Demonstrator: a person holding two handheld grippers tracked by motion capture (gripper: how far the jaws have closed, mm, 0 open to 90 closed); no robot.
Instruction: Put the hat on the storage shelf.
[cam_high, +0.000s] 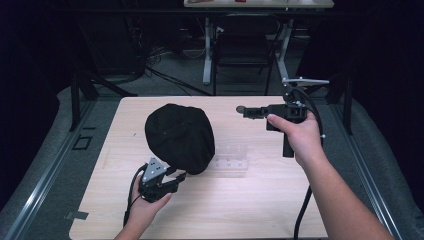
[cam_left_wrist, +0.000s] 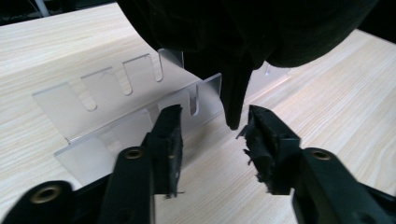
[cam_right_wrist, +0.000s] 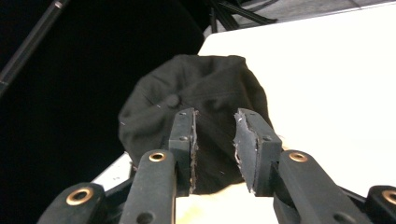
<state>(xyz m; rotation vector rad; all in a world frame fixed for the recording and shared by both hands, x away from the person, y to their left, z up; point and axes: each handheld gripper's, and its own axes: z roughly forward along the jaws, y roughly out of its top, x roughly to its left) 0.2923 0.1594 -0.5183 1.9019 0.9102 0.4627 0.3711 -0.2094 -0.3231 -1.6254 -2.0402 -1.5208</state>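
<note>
Black fabric cap (cam_high: 180, 136), soft and domed with a small button on its crown, sits at the middle of the pale wooden table (cam_high: 260, 200), partly over a clear plastic slotted rack (cam_high: 231, 159). At the left, the left gripper (cam_high: 176, 178) waits just below the cap's near edge, jaws apart, with a hanging point of fabric between them. A good grasp would likely close on that point squarely, clear of the rack. At the right, the right gripper (cam_high: 241, 110) hovers well apart from the cap, jaws apart and empty, aimed toward it.
</note>
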